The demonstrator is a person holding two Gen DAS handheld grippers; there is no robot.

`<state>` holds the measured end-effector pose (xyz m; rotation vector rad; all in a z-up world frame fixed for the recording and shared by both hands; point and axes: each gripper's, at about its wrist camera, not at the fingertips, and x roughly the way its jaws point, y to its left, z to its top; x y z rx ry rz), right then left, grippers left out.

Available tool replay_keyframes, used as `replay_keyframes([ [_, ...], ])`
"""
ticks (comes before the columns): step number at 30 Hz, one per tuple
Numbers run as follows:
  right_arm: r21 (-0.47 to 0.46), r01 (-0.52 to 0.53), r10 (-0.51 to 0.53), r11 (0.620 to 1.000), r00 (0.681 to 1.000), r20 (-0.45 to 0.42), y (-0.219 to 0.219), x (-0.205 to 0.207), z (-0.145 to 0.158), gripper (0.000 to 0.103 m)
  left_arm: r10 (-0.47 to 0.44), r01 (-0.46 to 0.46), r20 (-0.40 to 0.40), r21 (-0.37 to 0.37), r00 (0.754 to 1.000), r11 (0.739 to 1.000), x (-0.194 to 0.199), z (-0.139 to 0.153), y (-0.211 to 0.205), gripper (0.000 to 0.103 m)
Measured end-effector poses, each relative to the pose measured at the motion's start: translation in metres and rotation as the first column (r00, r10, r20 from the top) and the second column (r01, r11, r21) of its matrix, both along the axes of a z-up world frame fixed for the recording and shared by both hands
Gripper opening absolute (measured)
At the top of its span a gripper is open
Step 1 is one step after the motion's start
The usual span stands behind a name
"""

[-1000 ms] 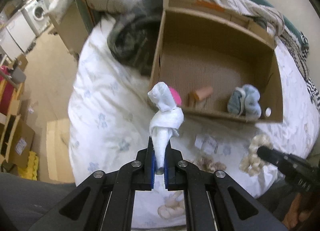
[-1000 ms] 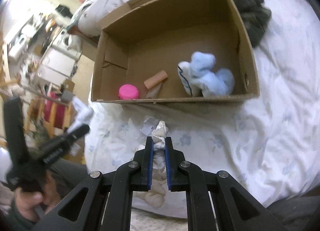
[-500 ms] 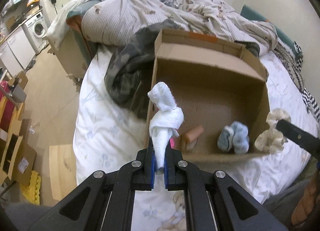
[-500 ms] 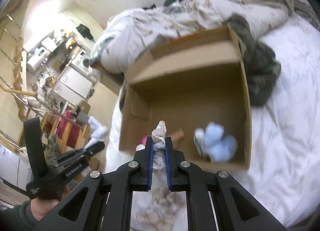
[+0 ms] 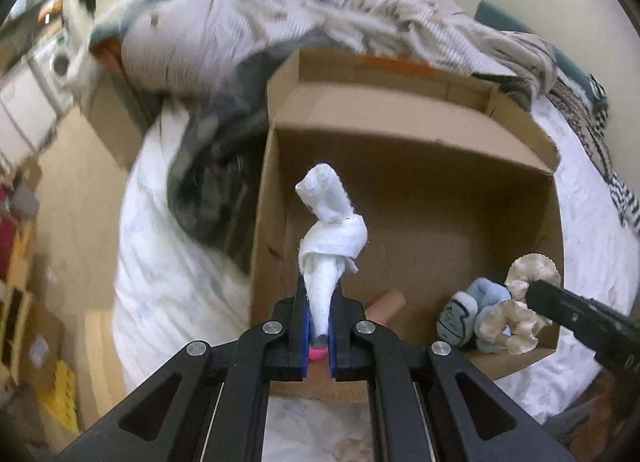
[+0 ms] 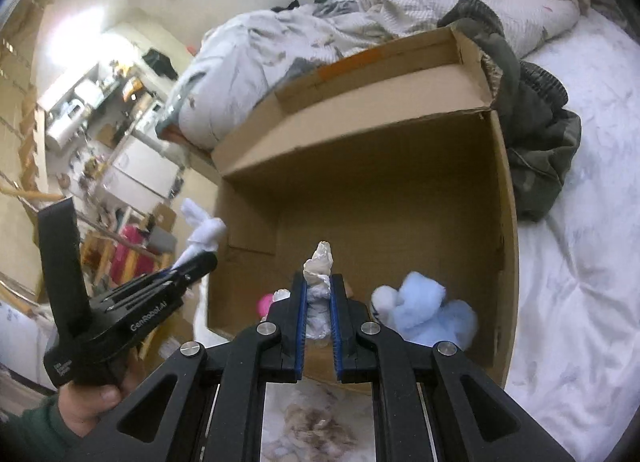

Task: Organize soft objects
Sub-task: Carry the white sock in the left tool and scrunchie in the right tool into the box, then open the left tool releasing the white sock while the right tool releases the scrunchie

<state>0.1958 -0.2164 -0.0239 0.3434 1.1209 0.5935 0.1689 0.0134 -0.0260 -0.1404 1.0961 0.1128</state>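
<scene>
My left gripper (image 5: 318, 322) is shut on a knotted white cloth (image 5: 330, 230) and holds it upright above the near left part of an open cardboard box (image 5: 400, 130). My right gripper (image 6: 319, 294) is shut on a cream scrunchie (image 6: 318, 266), seen from the left wrist (image 5: 520, 314) over the box's near right corner. Inside the box lie a light blue plush toy (image 6: 424, 310), a pink round item (image 6: 264, 304) and a tan cylinder (image 5: 388, 304). The left gripper with its cloth (image 6: 202, 232) shows at the left of the right wrist view.
The box (image 6: 360, 110) stands on a bed with a white floral sheet (image 6: 580, 262). A dark camouflage garment (image 6: 536, 134) lies against the box. A crumpled quilt (image 5: 280, 18) is piled behind. More fuzzy items (image 6: 316, 430) lie on the sheet below the grippers.
Both grippers have risen and moved forward from the sheet to above the box, each still holding its item. The scrunchie now hangs over the box's near right corner.
</scene>
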Motion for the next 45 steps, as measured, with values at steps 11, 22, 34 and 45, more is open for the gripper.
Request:
replay_keyframes([
  [11,-0.024,-0.002,0.001,1.0,0.999,-0.046,0.006,0.008,-0.017,0.012,-0.014,0.014,-0.049,0.011,0.999,1.0,0.001,-0.011,-0.006,0.006],
  [22,-0.073,0.013,-0.018,0.997,0.998,-0.059,0.004,0.007,-0.023,0.013,-0.04,0.041,-0.082,0.007,0.996,0.999,0.001,-0.018,-0.011,0.008],
  [34,-0.09,-0.005,-0.001,0.996,0.998,-0.064,0.011,0.008,-0.025,0.015,-0.027,0.028,-0.066,0.026,0.997,0.999,-0.002,-0.01,-0.014,0.062],
  [45,-0.05,0.037,-0.039,0.998,0.998,-0.041,0.006,0.009,-0.019,0.082,-0.008,0.009,-0.065,0.022,0.998,1.0,-0.004,-0.009,-0.01,0.062],
])
